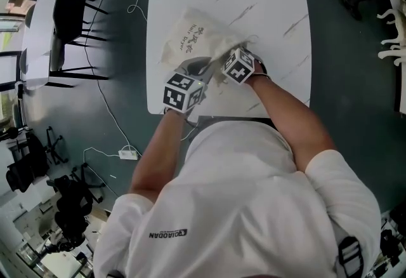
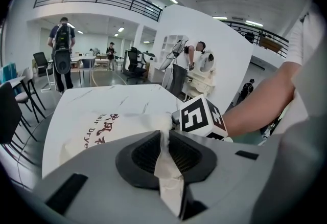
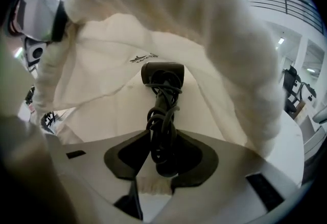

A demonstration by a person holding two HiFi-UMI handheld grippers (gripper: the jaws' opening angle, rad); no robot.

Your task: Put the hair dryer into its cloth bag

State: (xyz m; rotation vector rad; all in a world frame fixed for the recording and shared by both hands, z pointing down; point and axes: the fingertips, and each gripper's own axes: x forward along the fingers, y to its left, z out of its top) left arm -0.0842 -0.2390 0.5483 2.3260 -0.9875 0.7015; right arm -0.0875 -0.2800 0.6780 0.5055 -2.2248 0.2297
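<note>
The cream cloth bag (image 1: 190, 39) with printed lettering lies on the white marble-look table (image 1: 279, 10). My left gripper (image 1: 200, 70) is at the bag's near edge and is shut on a fold of the cloth (image 2: 164, 138). My right gripper (image 1: 222, 58) reaches into the bag's mouth, its marker cube (image 2: 202, 115) just outside. Inside the bag (image 3: 127, 80), the black hair dryer (image 3: 162, 95) with its cord wound round the handle points away from me. My right gripper (image 3: 161, 154) is shut on that handle. The left gripper's body (image 3: 38, 8) shows at the opening's upper left.
Black chairs (image 1: 70, 16) stand beside a second table to the left. A white cable and a power strip (image 1: 129, 155) lie on the dark floor at the left. People stand far off in the hall (image 2: 62, 49). The table's right half holds nothing.
</note>
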